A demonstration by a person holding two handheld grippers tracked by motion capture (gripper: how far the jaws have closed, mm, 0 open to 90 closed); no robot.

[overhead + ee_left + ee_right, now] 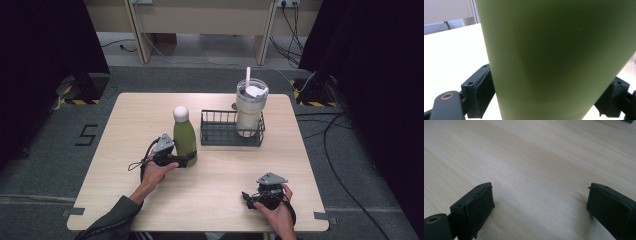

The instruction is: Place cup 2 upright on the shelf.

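A pale wooden tabletop point(210, 185) is seen from above, set on grey carpet point(45, 150). Black curtains point(40, 45) are hung at nine and three o'clock, and a light-coloured bench point(200, 20) is seen at twelve o'clock, with cables point(330, 145) trailed across the floor at three o'clock. A "5" point(86, 135) is marked on the carpet at nine o'clock.

A green bottle point(184, 137) with a white cap point(180, 113) is stood upright just left of the tabletop's centre; its long axis is vertical and the cap is pointed straight up. Just beside it, at three o'clock, a dark wire rack point(220, 131) is placed, and a cream tumbler point(249, 111) with a lid and a white straw point(247, 76) is stood inside the rack's right end.

The left gripper point(187, 160) is brought in level from eight o'clock, and its jaws are set on either side of the bottle's lower body; in the left gripper view both pads are pressed against the green wall point(554, 60), so the bottle is clamped.

The right gripper point(246, 196) is rested on the tabletop at five o'clock, well apart from the bottle. In the right gripper view its fingers point(477, 205) are held wide apart over bare wood.
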